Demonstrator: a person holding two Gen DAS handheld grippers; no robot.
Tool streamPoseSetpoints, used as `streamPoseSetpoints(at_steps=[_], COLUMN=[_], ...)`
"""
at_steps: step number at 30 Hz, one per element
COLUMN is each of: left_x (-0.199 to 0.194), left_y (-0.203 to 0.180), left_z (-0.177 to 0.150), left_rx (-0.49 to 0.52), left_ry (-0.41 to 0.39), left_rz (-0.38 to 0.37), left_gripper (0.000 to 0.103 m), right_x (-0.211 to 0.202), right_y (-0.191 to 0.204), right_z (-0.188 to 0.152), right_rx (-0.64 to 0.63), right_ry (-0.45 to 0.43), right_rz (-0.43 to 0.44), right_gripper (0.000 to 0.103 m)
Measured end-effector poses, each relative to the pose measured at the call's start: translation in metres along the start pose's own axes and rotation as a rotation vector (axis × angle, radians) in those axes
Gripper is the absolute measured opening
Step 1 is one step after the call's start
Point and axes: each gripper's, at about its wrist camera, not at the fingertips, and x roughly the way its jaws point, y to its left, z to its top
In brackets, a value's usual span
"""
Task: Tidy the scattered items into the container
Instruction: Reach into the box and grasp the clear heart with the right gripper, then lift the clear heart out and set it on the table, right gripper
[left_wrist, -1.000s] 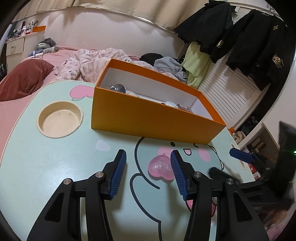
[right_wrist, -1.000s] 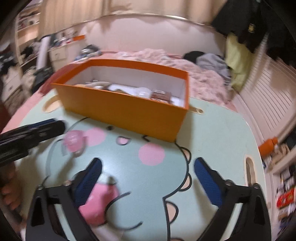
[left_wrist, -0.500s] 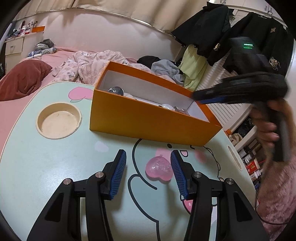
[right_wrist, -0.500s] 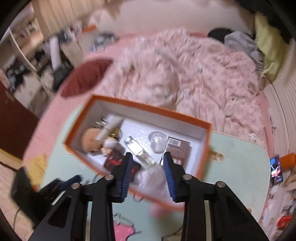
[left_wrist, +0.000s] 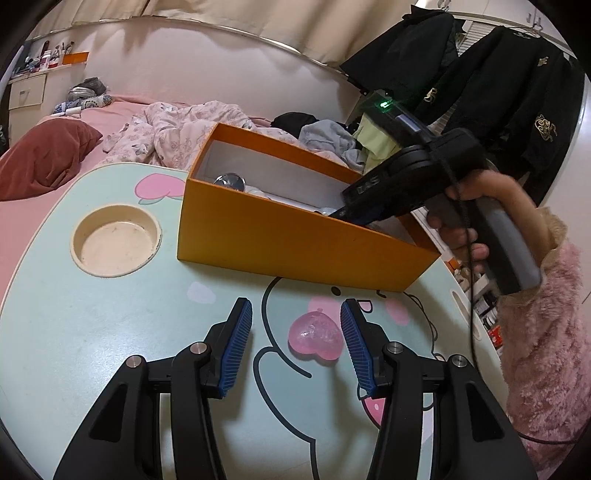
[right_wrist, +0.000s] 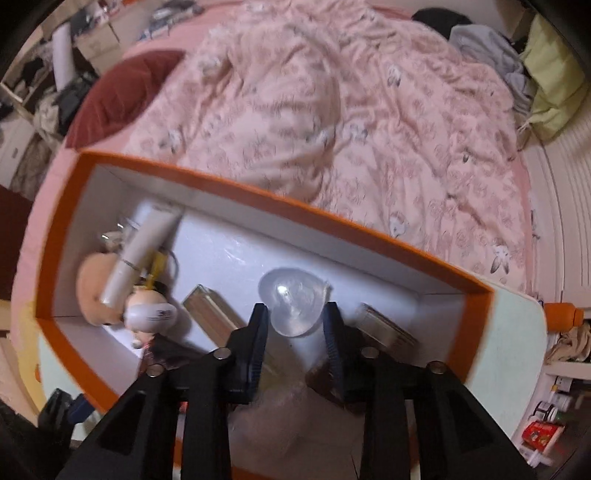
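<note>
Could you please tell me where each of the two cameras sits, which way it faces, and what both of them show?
Left wrist: on the left claw, looking low across the table at a pink heart and the orange box; the other hand shows.
Right wrist: on the right claw, looking steeply down into the box at a clear heart.
Shared: box, table, bed.

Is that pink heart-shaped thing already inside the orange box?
No, the pink heart lies on the table in front of the orange box.
</note>
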Motion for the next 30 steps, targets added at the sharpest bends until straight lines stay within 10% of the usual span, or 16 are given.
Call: streamPoseSetpoints(at_steps=[3,5,7,14,22,30], left_x=[0.000,0.000,0.001,0.001,0.000,0.000], left_y=[0.001,0.000,-0.001,-0.001,-0.001,0.001], left_z=[-0.001,-0.003,-0.003,-0.001,-0.002,-0.002], left_rx=[-0.002,0.004,0.007,0.003,0.003,-0.002], left_ry=[0.002,0.004,0.006,0.004,0.009,0.005], left_rz=[0.003,0.001,0.002,0.006,0.007,0.008], left_gripper=[0.051,0.051,0.051,0.051,0.052,0.052], right_x=[-0.001,-0.001,0.000,0.001,-0.011,-0.102], right_y=[-0.001,-0.001,-0.001,-0.002,-0.010,0.006], right_z=[0.001,0.003,0.005,0.007,-0.003,-0.069], right_rx=[0.023,0.036,0.050,0.074,0.085,0.041], right_ry=[-0.038,-0.038,-0.048,-0.092,-0.156,-0.431], right_rz=[0.000,0.018,0.037,-0.026,0.036,0.117], right_gripper=[0.033,0.059,0.063,0.039,0.038,0.038])
